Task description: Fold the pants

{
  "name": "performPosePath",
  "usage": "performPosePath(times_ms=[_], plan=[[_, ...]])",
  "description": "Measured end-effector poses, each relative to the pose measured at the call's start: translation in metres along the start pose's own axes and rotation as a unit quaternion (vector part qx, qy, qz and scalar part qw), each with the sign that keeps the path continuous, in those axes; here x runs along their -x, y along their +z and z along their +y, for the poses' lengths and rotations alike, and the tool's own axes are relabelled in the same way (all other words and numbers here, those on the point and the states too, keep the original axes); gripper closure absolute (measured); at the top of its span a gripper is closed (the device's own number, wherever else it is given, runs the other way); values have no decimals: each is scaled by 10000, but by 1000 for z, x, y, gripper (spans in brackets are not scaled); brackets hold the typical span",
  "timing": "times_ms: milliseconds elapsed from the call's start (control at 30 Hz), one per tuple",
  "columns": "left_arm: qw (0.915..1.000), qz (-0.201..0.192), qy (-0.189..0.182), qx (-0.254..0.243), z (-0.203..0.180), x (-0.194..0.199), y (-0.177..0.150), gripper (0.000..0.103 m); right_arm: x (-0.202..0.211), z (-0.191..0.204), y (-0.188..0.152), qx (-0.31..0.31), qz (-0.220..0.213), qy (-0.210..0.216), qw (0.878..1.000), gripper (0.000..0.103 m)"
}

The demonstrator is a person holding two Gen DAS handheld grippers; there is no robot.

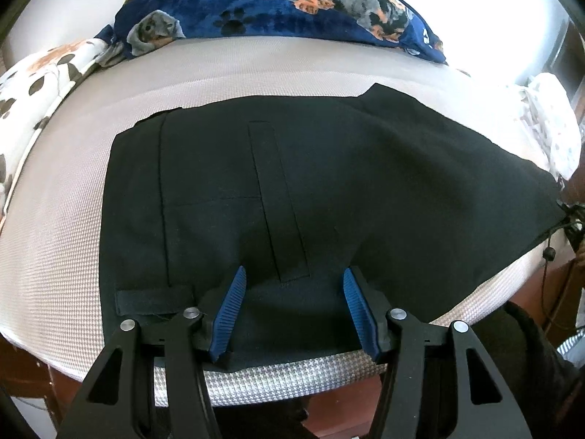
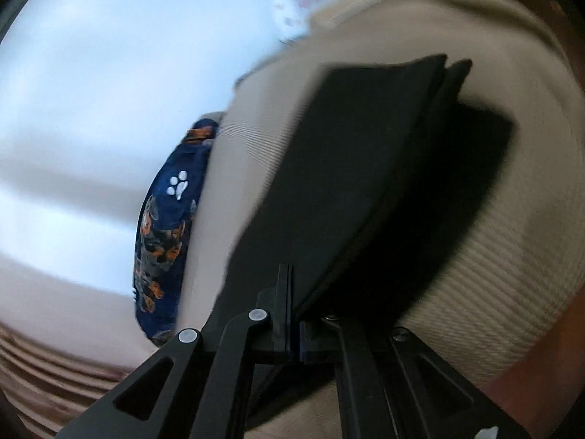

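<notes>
The black pants (image 1: pixel 292 183) lie flat on a pale woven bed (image 1: pixel 55 237), waist end near the front edge, one belt loop and a long pocket seam showing. The left tongs (image 1: pixel 292 292) hover half open over the waistband, gripping nothing. The right tongs (image 2: pixel 292 314) are clamped on a lifted leg edge (this view is blurred). Bare bed surrounds the cloth; a dog-print blanket (image 1: pixel 292 3) lies well beyond it.

We see a bed (image 1: pixel 55 219) with a pale woven cover. On it lie black pants (image 1: pixel 256 201) spread near the front edge, a blue dog-print pillow (image 1: pixel 278 3) behind, and a white paw-print pillow (image 1: pixel 33 87) at left.
</notes>
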State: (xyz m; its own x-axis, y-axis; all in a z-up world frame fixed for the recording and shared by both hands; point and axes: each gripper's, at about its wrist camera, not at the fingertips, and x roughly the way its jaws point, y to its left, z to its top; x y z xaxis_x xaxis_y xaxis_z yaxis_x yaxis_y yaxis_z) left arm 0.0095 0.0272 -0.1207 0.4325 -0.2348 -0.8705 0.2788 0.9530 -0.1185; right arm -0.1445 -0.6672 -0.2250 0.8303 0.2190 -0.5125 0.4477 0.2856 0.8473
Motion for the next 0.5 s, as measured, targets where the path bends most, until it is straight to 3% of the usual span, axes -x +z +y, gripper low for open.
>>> performPosePath(times_ms=[133, 267, 500], plan=[[10000, 8, 8, -9, -1, 0, 1, 46, 3, -10, 1, -220, -113, 302, 9992, 96], [10000, -4, 13, -19, -2, -1, 1, 45, 0, -12, -3, -430, 55, 552, 9975, 94], [9999, 3, -38, -105, -1, -1, 1, 44, 11, -2, -13, 138, 45, -246, 9996, 101]])
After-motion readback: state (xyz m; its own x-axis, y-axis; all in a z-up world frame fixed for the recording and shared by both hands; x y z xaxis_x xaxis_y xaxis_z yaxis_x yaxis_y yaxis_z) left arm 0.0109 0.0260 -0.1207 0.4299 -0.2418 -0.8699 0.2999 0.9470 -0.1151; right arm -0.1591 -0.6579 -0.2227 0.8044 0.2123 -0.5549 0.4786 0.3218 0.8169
